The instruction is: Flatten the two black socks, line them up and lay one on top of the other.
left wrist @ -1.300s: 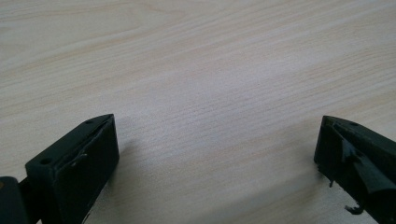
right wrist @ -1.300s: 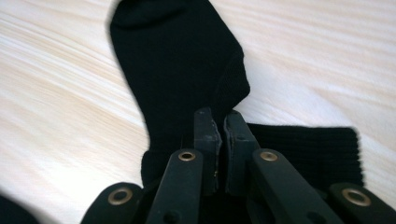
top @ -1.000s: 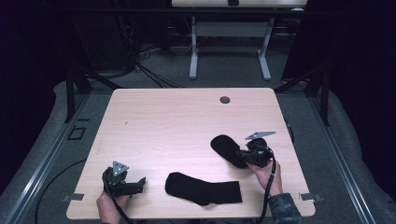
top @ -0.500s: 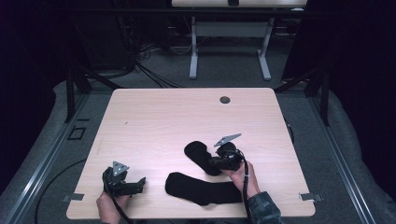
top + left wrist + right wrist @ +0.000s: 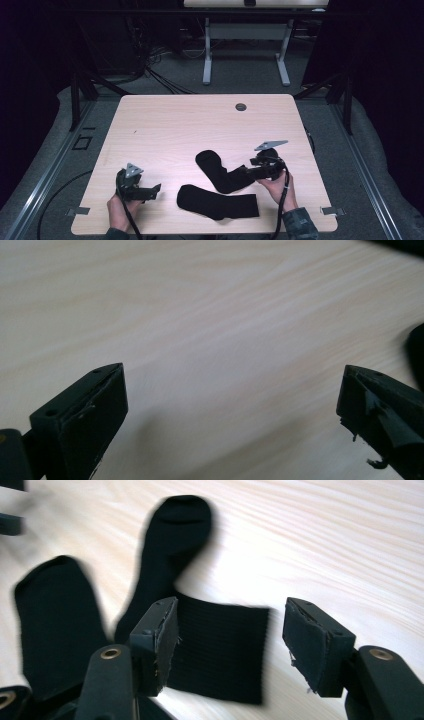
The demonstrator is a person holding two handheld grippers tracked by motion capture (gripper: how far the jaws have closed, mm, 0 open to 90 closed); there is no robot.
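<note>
- Right tongs (image 5: pixel 227 645) have just been spreading, ribbed cuff of the upper sock (image 5: pixel 220 170) lying loose between them.
- Left tongs (image 5: pixel 230 410) spread, empty, lower left.
- Best back off without snagging, then align it onto the lower sock (image 5: pixel 215 201).

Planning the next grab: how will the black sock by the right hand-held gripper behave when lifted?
Likely floppy: the sock lies bent flat on the table. Probably light, thin ribbed knit at its cuff. Unlikely to roll or slip.
</note>
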